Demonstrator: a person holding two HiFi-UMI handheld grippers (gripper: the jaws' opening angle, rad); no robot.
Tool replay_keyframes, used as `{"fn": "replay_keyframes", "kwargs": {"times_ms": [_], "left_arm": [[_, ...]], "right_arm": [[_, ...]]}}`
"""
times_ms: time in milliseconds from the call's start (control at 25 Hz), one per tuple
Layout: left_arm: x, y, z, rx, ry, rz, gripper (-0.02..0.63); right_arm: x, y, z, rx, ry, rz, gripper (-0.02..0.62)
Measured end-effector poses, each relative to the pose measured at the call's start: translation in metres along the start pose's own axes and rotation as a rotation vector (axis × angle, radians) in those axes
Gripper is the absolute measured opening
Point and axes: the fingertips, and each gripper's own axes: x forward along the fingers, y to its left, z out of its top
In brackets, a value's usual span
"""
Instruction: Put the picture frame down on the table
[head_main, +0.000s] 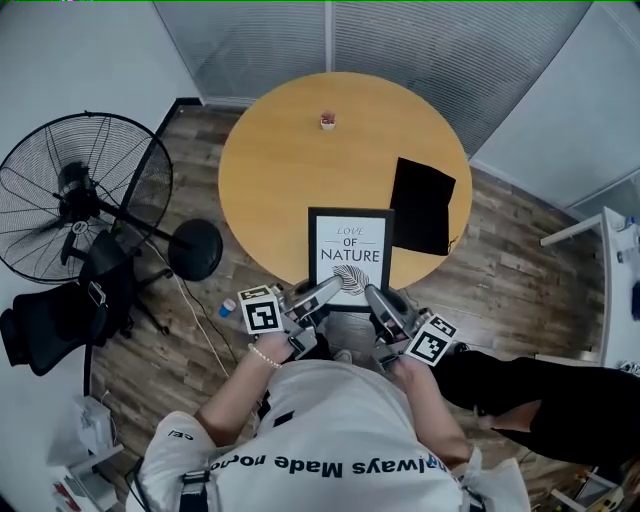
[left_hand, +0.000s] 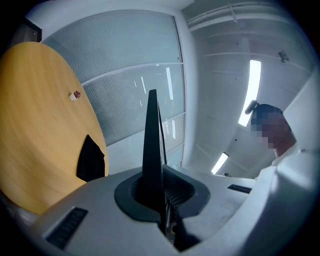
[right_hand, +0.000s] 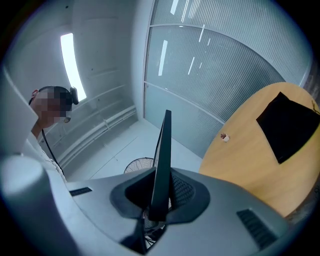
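Observation:
A black picture frame (head_main: 349, 256) with a white print reading LOVE OF NATURE is held over the near edge of the round wooden table (head_main: 290, 170). My left gripper (head_main: 322, 296) is shut on its lower left edge and my right gripper (head_main: 376, 301) is shut on its lower right edge. In the left gripper view the frame (left_hand: 152, 145) shows edge-on, rising from between the jaws. The right gripper view shows the frame (right_hand: 162, 165) edge-on in the same way. Whether the frame touches the table is hidden.
A black cloth (head_main: 421, 205) lies on the table to the right of the frame. A small red and white object (head_main: 327, 121) sits near the far side. A standing fan (head_main: 85, 195) and a black chair (head_main: 60, 315) stand on the floor at left.

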Motion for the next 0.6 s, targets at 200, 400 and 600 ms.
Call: {"fn": "replay_keyframes", "kwargs": {"times_ms": [200, 400, 600], "left_arm": [[-0.001, 0.002, 0.0, 0.026, 0.016, 0.0, 0.034], [0.0, 0.007, -0.001, 0.028, 0.02, 0.003, 0.034], [0.033, 0.07, 0.084, 0.0, 0.038, 0.049, 0.034]], "right_arm": [[0.001, -0.001, -0.001, -0.017, -0.015, -0.007, 0.069], [-0.001, -0.005, -0.004, -0.026, -0.027, -0.021, 0.069], [0.08, -0.063, 0.048, 0.013, -0.002, -0.067, 0.069]]}}
